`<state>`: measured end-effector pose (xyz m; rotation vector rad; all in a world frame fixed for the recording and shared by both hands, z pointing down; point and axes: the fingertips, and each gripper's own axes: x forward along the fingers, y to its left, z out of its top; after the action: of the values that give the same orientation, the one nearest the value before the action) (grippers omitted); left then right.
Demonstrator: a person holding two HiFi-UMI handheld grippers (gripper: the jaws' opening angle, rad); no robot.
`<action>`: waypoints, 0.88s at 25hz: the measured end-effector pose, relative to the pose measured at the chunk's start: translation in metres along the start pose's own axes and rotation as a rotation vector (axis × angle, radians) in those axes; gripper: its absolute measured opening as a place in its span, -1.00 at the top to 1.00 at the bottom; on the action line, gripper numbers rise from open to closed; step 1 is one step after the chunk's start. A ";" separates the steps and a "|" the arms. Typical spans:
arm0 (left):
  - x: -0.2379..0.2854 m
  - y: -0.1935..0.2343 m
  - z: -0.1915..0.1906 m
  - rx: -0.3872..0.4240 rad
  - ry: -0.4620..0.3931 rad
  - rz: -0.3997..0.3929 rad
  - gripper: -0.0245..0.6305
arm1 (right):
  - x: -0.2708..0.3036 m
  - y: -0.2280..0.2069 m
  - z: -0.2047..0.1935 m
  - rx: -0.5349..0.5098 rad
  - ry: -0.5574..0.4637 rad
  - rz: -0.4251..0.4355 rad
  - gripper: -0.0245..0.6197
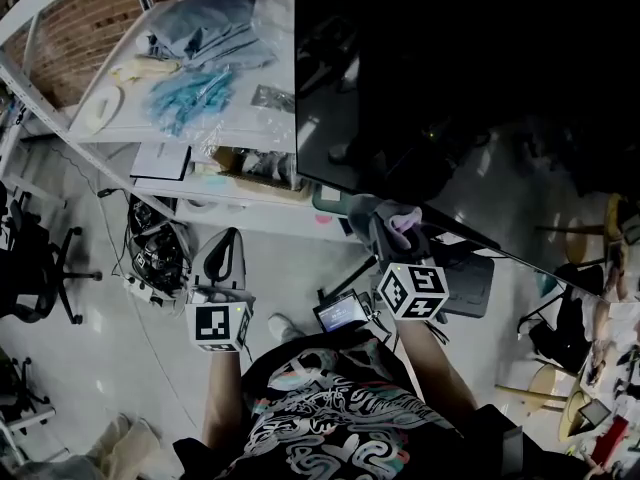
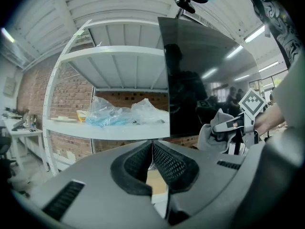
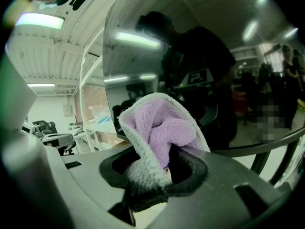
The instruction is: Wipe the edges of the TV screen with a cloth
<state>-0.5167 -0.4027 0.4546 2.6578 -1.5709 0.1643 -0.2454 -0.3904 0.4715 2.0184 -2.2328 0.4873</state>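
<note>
A large black TV screen (image 1: 470, 88) fills the upper right of the head view and shows as a dark glossy pane (image 2: 200, 75) in the left gripper view. My right gripper (image 1: 392, 230) is shut on a purple and grey cloth (image 3: 159, 132), which sits just below the screen's lower edge (image 3: 143, 142). The cloth bunch (image 1: 402, 218) rises from the jaws toward the screen (image 3: 190, 66). My left gripper (image 1: 222, 258) hangs lower left, away from the screen, jaws shut with nothing between them. It also sees the right gripper with the cloth (image 2: 214, 132).
A white metal shelf rack (image 1: 120, 138) stands left of the TV, holding plastic bags (image 1: 195, 93) and small items. Brick wall (image 2: 33, 99) lies behind it. An office chair (image 1: 30, 258) stands at far left, and cables and boxes (image 1: 155, 253) lie on the floor.
</note>
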 end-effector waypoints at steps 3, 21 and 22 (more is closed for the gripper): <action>-0.003 0.013 -0.002 0.013 0.009 0.007 0.86 | 0.003 0.005 0.002 0.018 -0.006 -0.007 0.35; -0.004 0.043 -0.002 0.012 0.003 -0.009 0.86 | 0.025 0.035 0.004 0.071 -0.026 -0.026 0.35; -0.004 0.044 -0.002 0.011 0.003 -0.011 0.86 | 0.025 0.036 0.005 0.073 -0.026 -0.028 0.35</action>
<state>-0.5568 -0.4205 0.4553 2.6724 -1.5590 0.1763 -0.2835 -0.4131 0.4680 2.0992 -2.2300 0.5513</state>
